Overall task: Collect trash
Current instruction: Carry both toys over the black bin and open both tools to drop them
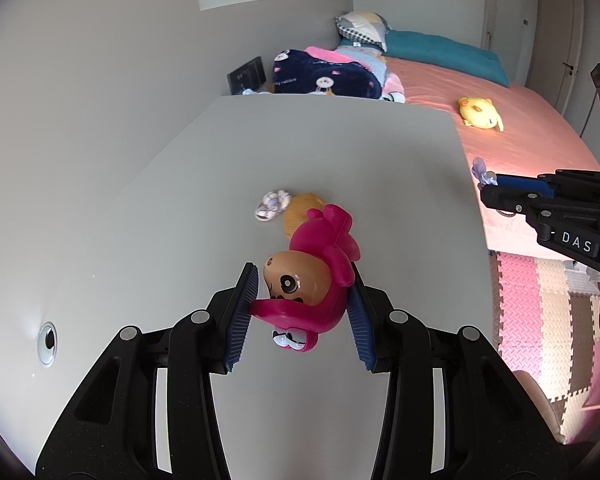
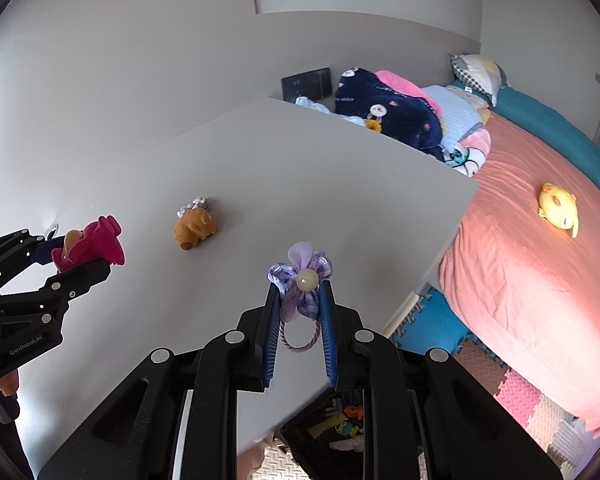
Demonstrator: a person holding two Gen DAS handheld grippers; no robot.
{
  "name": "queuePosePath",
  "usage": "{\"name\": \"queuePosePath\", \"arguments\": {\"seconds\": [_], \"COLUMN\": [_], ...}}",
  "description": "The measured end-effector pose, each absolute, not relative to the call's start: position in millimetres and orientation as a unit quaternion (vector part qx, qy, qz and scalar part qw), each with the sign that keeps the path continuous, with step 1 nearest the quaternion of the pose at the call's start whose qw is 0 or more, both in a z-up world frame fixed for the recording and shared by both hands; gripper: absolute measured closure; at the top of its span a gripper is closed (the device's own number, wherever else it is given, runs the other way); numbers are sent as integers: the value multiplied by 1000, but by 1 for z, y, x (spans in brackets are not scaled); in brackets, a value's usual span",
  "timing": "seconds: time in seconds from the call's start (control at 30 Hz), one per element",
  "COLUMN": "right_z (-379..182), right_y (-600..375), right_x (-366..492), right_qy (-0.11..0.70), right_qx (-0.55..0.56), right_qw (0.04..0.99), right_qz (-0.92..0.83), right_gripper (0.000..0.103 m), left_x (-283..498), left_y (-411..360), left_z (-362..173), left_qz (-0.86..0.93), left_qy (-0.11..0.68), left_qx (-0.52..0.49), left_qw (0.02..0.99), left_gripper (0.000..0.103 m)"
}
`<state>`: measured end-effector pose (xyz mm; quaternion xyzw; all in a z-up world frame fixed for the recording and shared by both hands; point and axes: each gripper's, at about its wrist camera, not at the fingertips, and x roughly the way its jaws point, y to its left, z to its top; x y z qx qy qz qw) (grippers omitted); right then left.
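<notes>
In the left wrist view, the left gripper [image 1: 304, 300] clenched a pink plastic doll [image 1: 312, 280], its blue pads [image 1: 244, 312] spread fairly wide and pressing the toy's sides above the white table [image 1: 160, 200]. At 12 o'clock beyond the doll lay a brown plush toy [image 1: 300, 208] touching a small pale purple hair tie [image 1: 272, 204] on the tabletop. In the right wrist view, the right gripper [image 2: 300, 300] pinched a purple flower hair tie [image 2: 302, 280] between narrowly parted fingers, its loop hanging between them over the table's near edge. At 6 o'clock below sat a dark bin [image 2: 332, 428] with small items inside. At 2 o'clock, farther off, a yellow plush duck [image 2: 558, 210] rested on the pink bed [image 2: 520, 280].
</notes>
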<state>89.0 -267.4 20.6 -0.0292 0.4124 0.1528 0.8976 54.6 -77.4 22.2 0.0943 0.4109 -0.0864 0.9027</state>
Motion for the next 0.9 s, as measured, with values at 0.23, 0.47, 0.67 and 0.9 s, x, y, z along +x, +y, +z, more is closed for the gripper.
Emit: {"name": "queuePosePath", "arguments": {"seconds": [0.23, 0.47, 0.67, 0.9], "right_z": [27, 33, 36, 37], "right_y": [-289, -313, -335, -359], "right_x": [71, 53, 37, 19], "right_qy": [404, 395, 388, 385], "right_qx": [-18, -11, -1, 7], "right_qw": [904, 910, 915, 918], "right_qz": [139, 125, 112, 93], "right_gripper": [83, 82, 83, 82], "left_x": [46, 38, 30, 23], "left_y": [-98, -120, -141, -166], "left_z": [26, 28, 29, 30], "left_qz": [-102, -119, -137, -157], "left_qy": [405, 401, 400, 396], "left_qx": [103, 109, 118, 128], "left_qw": [903, 902, 899, 896], "left_gripper": [60, 60, 60, 60]}}
